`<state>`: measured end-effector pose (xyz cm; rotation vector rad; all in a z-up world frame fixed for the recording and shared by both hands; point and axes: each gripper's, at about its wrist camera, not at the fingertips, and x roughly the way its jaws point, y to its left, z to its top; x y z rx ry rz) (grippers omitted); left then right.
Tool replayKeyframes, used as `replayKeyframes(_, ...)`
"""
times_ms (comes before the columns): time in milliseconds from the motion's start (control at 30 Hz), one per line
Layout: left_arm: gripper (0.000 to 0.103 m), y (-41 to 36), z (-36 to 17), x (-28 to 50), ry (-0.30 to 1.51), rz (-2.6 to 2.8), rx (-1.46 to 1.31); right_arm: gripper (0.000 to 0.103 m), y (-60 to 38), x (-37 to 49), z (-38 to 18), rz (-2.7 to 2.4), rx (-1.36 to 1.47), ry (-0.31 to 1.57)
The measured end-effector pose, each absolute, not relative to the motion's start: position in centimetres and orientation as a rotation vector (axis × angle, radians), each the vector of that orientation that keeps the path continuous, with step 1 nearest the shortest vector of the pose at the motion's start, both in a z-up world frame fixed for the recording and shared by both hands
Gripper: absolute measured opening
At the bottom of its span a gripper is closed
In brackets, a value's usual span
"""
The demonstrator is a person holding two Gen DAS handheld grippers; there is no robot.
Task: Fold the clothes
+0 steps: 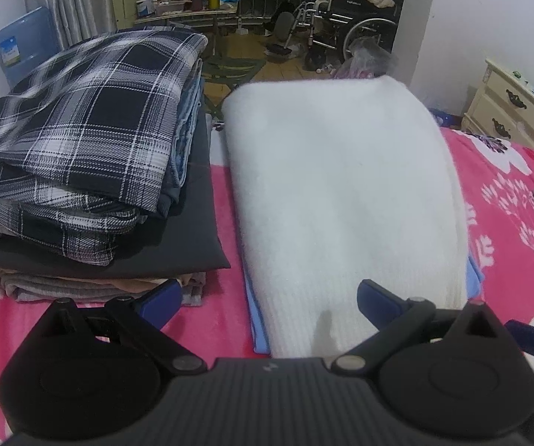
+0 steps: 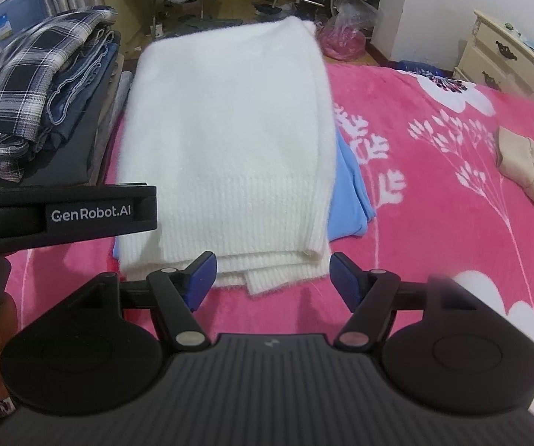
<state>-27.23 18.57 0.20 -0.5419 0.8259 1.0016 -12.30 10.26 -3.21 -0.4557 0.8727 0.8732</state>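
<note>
Both claws, left gripper (image 1: pixel 269 297) and right gripper (image 2: pixel 270 278), are standing wide, holding nothing. Folded fluffy white knit sweater (image 2: pixel 229 141) is looking soft and limp; its ribbed hem offers the best hold.

Straight ahead of the right gripper (image 2: pixel 270 278) lies the folded white knitted sweater (image 2: pixel 229 141), resting on a light blue garment (image 2: pixel 352 186) that pokes out to its right, both on the pink flowered blanket (image 2: pixel 434 223). Left of the sweater sits the stack of folded clothes topped by a black-and-white plaid shirt (image 2: pixel 18 89), and off to the far right lies a beige garment (image 2: pixel 527 174).
</note>
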Motion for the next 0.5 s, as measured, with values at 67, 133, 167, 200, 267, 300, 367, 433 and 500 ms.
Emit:
replayKeyframes(67,0.101,18.8,0.1,-27.1,0.826,1.001,-0.542,0.067,10.3,-12.5,-3.2,0.871,-0.456,0.871)
replayKeyframes(133,0.101,19.1,0.0,-27.0,0.826,1.0,-0.541,0.067,10.3,-12.5,-3.2,0.871,-0.456,0.87)
replayKeyframes(167,0.101,19.3,0.1,-27.0,0.825,1.001,-0.541,0.068,10.3,-12.4,-3.2,0.871,-0.455,0.87)
replayKeyframes(200,0.101,19.4,0.1,-27.0,0.824,1.001,-0.541,0.068,10.3,-12.4,-3.2,0.871,-0.455,0.871)
replayKeyframes(267,0.101,19.7,0.2,-27.0,0.825,1.001,-0.541,0.068,10.2,-12.4,-3.2,0.872,-0.457,0.872)
replayKeyframes(300,0.101,19.9,0.1,-26.8,0.827,1.002,-0.542,0.068,10.3,-12.4,-3.3,0.873,-0.458,0.872)
replayKeyframes(367,0.101,20.2,0.0,-26.6,0.828,1.003,-0.542,0.068,10.3,-12.3,-3.3,0.876,-0.46,0.873)
replayKeyframes(433,0.101,20.5,-0.1,-26.3,0.828,1.003,-0.542,0.068,10.3,-12.4,-3.3,0.877,-0.462,0.874)
replayKeyframes(500,0.101,20.9,-0.1,-25.9,0.827,1.003,-0.545,0.068,10.4,-12.4,-3.3,0.879,-0.464,0.875)
